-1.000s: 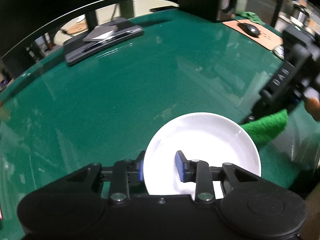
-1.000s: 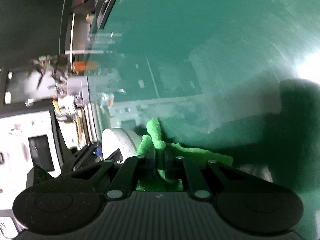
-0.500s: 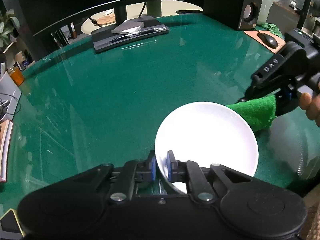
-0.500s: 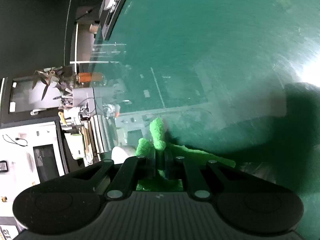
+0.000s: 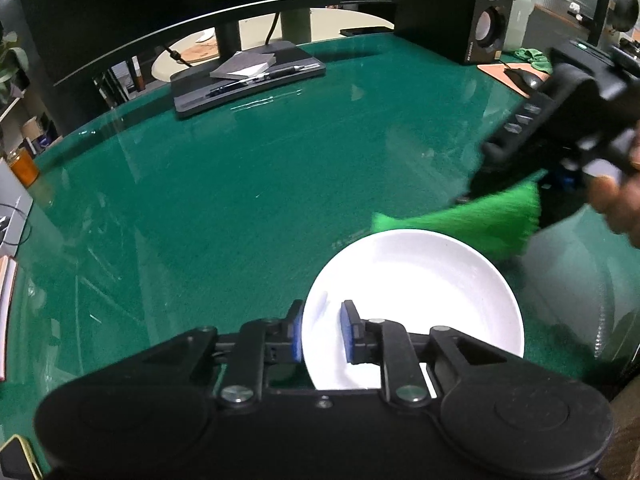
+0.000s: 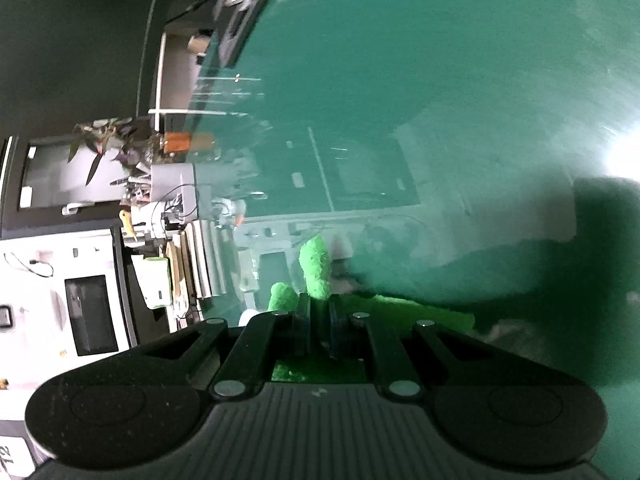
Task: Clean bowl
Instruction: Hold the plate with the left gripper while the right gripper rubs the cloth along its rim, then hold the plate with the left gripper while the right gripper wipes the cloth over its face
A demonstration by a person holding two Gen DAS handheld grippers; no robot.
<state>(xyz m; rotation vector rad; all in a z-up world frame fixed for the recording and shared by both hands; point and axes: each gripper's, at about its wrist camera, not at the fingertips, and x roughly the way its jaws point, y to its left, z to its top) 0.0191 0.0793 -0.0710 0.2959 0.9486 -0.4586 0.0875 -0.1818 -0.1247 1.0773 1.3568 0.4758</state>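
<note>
A white bowl (image 5: pixel 420 300) sits low in the left wrist view. My left gripper (image 5: pixel 322 330) straddles its near rim, one blue pad outside and one inside, with a gap around the rim. My right gripper (image 6: pixel 319 320) is shut on a green cloth (image 6: pixel 316 268). In the left wrist view the right gripper (image 5: pixel 560 120) holds that green cloth (image 5: pixel 480 224) just beyond the bowl's far right rim, blurred by motion.
The green glass-topped table (image 5: pixel 240 184) carries a monitor stand with a notepad and pen (image 5: pixel 248 72) at the back, a speaker (image 5: pixel 480 12) and a mouse on an orange pad (image 5: pixel 520 76) at back right, and an orange jar (image 5: pixel 24 164) at left.
My left jaws, pinched on the bowl's rim half a second ago, have opened a little. The right gripper has lifted the green cloth up and left along the bowl's far rim.
</note>
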